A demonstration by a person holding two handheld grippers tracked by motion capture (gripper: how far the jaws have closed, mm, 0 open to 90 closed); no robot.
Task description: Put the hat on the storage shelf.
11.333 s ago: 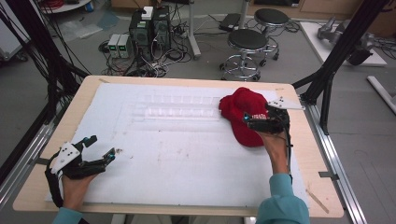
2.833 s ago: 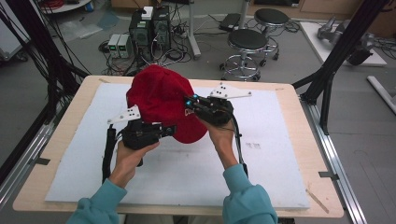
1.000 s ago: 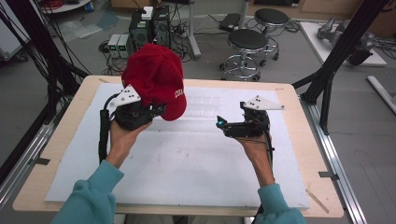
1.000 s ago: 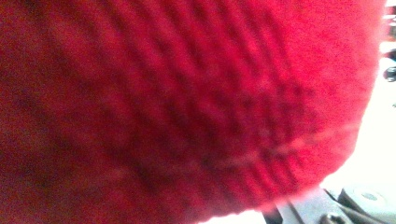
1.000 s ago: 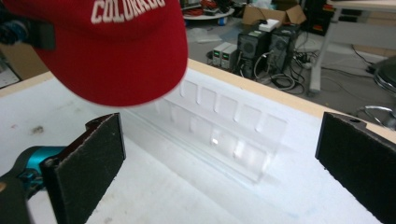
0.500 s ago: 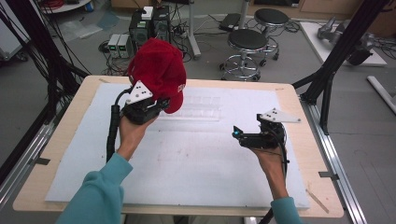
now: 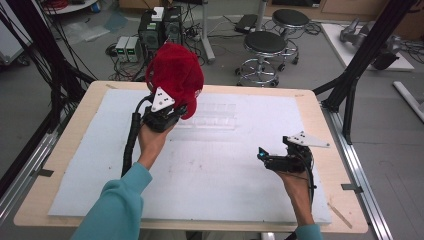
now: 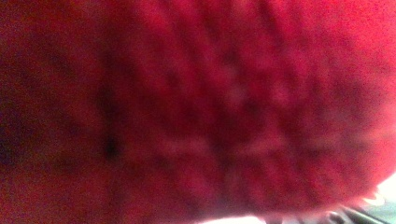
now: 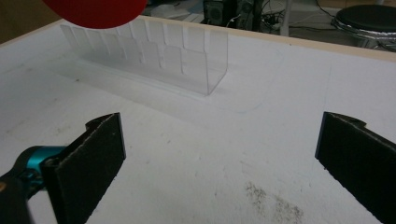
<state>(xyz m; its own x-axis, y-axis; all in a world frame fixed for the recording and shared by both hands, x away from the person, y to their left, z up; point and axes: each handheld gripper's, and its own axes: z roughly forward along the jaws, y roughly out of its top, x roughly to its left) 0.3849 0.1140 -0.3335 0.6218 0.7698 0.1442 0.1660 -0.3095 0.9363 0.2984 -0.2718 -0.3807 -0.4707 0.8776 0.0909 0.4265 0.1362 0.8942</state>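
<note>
Wooden edging frames the counter [image 7: 320, 107], and a white foam sheet [image 7: 220, 165] covers nearly all of it, with wide bare space across the middle and near side. Beyond the far edge stand 2 round stools [image 7: 264, 44] and a cluster of computer boxes [image 7: 160, 27] on the floor. Over the far left part of the sheet, the left tongs [image 7: 172, 111] are clamped on a red cap [image 7: 176, 72], held up off the surface above the left end of a clear plastic rack [image 9: 154, 53] that stands on the foam. Low over the right side, well apart from the cap, the right tongs [image 9: 219, 158] have their 2 black jaws spread wide with nothing between them, only smudged foam below. Seen from the left tongs' camera, the cap [image 8: 196, 107] is a red blur and the jaws themselves are hidden behind the fabric.
</note>
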